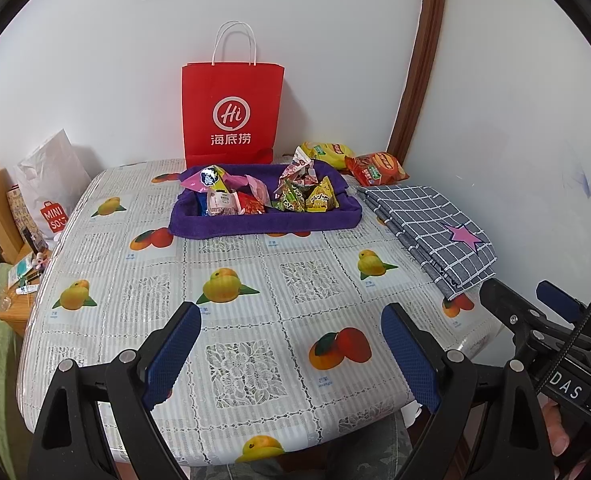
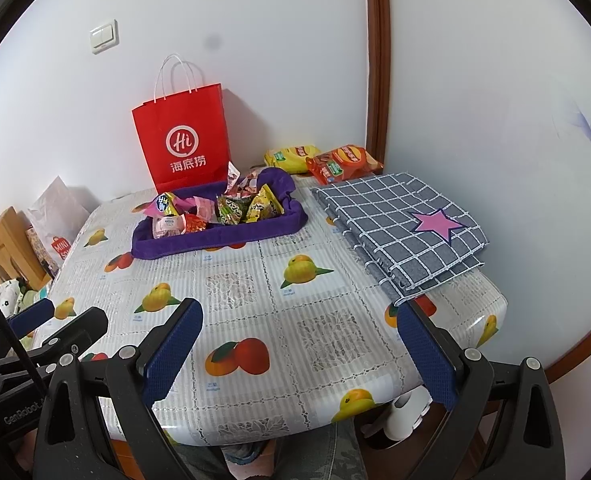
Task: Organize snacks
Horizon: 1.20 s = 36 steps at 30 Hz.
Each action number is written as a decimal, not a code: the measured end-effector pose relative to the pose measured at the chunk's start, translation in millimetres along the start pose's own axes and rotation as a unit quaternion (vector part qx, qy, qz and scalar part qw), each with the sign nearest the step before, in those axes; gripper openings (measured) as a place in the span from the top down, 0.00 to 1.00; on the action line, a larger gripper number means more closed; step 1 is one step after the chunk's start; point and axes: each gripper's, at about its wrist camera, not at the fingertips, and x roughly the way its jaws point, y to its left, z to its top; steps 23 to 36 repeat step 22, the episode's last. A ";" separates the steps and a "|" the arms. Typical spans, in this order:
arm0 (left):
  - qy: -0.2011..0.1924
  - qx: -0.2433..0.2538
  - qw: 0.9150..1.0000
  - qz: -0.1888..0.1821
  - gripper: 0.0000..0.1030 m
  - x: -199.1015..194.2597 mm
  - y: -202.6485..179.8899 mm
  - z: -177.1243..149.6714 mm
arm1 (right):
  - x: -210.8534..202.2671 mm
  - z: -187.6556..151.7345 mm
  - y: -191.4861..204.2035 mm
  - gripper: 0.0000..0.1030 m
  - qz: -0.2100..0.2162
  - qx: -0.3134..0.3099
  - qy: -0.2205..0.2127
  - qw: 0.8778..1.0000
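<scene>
A purple cloth tray sits at the far middle of the table and holds several small snack packets. Behind it to the right lie a yellow chip bag and a red chip bag. My left gripper is open and empty above the table's near edge. My right gripper is open and empty, also near the front edge. Each gripper shows at the side of the other's view.
A red paper bag stands against the wall behind the tray. A folded grey checked cloth with a pink star lies at the right. The table has a fruit-print cover. A white bag and wooden furniture are at the left.
</scene>
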 end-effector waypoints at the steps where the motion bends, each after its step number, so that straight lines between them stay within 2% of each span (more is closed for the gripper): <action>1: 0.000 0.000 1.000 0.000 0.11 -0.1 0.0 -0.2 | -0.9 0.0 0.2 0.06 0.000 0.000 0.000 1.000; 36: 0.000 -0.001 1.000 0.005 0.08 13.7 15.4 11.0 | 3.7 -2.6 11.3 0.06 -0.002 -0.012 -0.002 1.000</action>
